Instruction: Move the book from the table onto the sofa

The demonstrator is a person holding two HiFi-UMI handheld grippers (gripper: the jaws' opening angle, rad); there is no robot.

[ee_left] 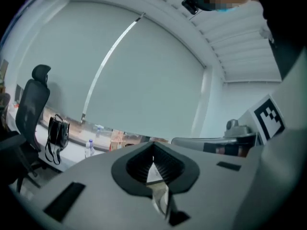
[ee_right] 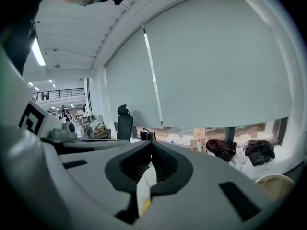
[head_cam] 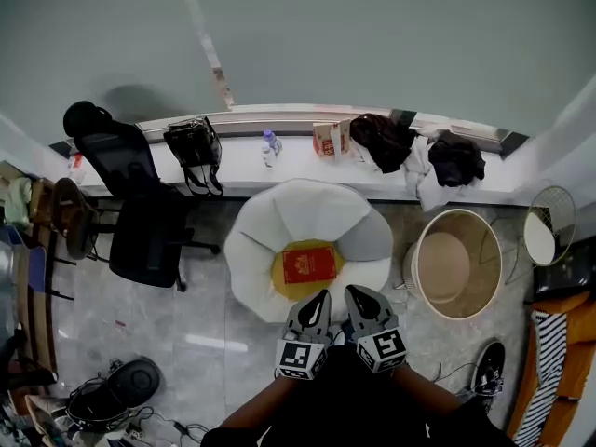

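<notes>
A red book (head_cam: 309,264) lies flat on the yellow cushion (head_cam: 282,285) in the middle of the white petal-shaped sofa (head_cam: 270,220). My left gripper (head_cam: 319,298) and right gripper (head_cam: 356,292) hover side by side just in front of the sofa, close to my body, tips pointing toward the book. Both are shut, with nothing between the jaws. In the left gripper view the left gripper (ee_left: 153,152) points at the window blind, and in the right gripper view the right gripper (ee_right: 150,150) does too. The book is hidden in both gripper views.
A round beige table (head_cam: 424,296) stands right of the sofa. A black office chair (head_cam: 140,212) is at the left. The window ledge (head_cam: 242,170) carries a black bag (head_cam: 194,142), a bottle (head_cam: 270,144), a box (head_cam: 328,139) and dark clothes (head_cam: 382,140). A shoe (head_cam: 488,366) lies at the right.
</notes>
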